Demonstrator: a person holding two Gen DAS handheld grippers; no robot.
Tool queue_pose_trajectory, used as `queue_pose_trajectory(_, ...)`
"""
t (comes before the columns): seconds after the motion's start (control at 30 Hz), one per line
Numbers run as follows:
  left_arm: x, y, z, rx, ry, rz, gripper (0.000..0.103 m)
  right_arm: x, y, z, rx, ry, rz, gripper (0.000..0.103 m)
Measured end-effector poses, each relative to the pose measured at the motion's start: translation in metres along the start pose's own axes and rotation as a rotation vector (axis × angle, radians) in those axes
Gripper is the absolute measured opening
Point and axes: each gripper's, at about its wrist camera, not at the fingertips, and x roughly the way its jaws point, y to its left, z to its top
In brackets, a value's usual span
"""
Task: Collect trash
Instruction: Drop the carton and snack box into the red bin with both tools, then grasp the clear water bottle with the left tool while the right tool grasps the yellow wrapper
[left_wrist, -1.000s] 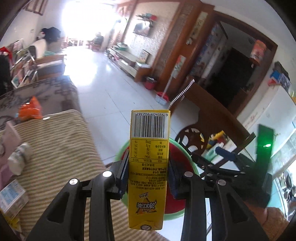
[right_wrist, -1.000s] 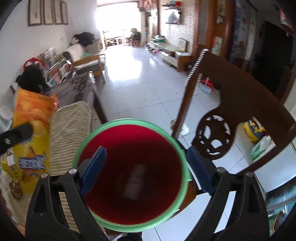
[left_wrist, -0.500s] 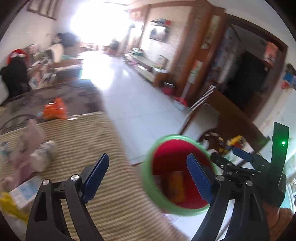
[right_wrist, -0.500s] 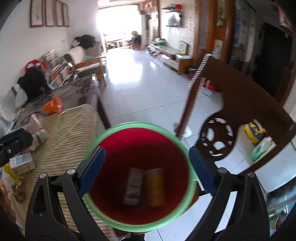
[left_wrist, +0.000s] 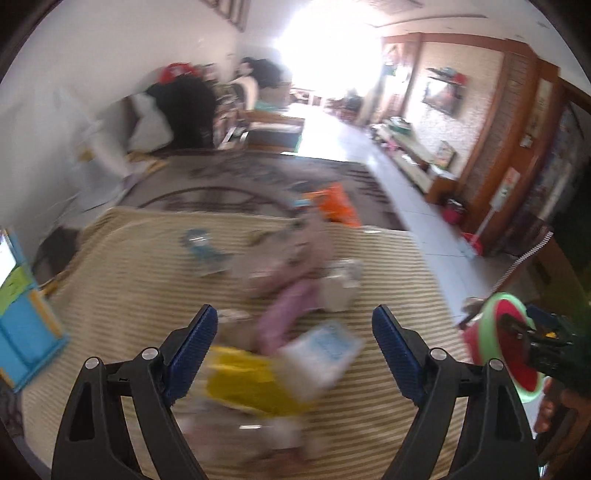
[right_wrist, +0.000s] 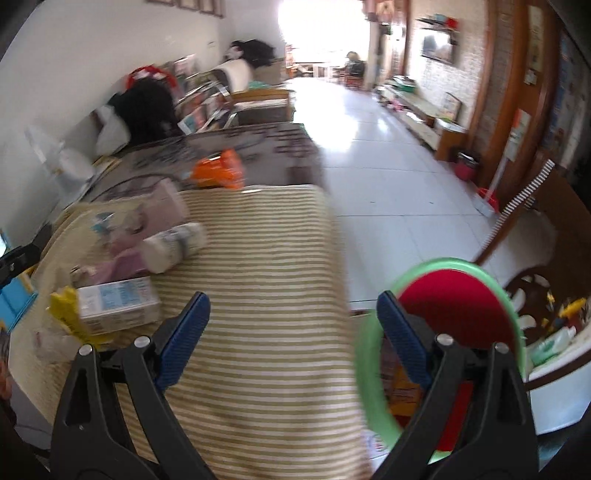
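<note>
Motion blur smears most of the left wrist view: the litter between the left tool's (left_wrist: 291, 345) fingers reads only as a yellow pack (left_wrist: 243, 380), a white-and-blue carton (left_wrist: 325, 345) at about 1 o'clock from it, a pink wrapper (left_wrist: 291, 299) beyond and a pale bottle (left_wrist: 341, 286) at 2 o'clock from that; no print on any can be made out. The red bin with a green rim (left_wrist: 506, 347) is cut off at 3 o'clock of that view, partly behind the other tool's dark body.

In the right wrist view the bin (right_wrist: 454, 295) sits at 4 o'clock, off the edge of the striped surface (right_wrist: 258, 295), its near rim hidden behind the right tool's (right_wrist: 291, 332) blue finger (right_wrist: 402, 339). Something orange-yellow lies inside, too blurred to name. The same carton (right_wrist: 118, 304) lies at 9 o'clock on the cloth, the yellow pack (right_wrist: 66, 314) touching its left end, the bottle (right_wrist: 173, 245) on its side at 10 o'clock, an orange bag (right_wrist: 219, 171) farther off at 11 o'clock on the dark patterned top.

Both tools are spread wide and grip nothing. The left one hangs over the litter without visible contact; the right one hangs over the cloth's edge, one finger overlapping the bin's rim in the picture.
</note>
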Motion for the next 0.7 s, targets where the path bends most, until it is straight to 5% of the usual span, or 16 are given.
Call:
queue_pose_trajectory(0.13,0.006,0.054,-0.008,0.042,0.072,-0.012,0.081,0.01,0.065,-0.005,-0.073,0.041,0.035,0.09)
queue_pose_trajectory(0.27,0.004,0.082,-0.024,0.243,0.097,-0.03,0.081,0.018,0.125,-0.01,-0.172,0.054,0.115,0.089)
queue_pose_trajectory(0.47,-0.011,0.118,-0.048,0.329,0.144,-0.148,0.081,0.038,0.216,-0.011,-0.415,0.139,0.298,0.054)
queue_pose_trajectory(0.7,-0.018,0.119,-0.071,0.453,0.181,-0.215,0.081,0.083,0.271,-0.02,-0.602,0.265,0.315,0.056)
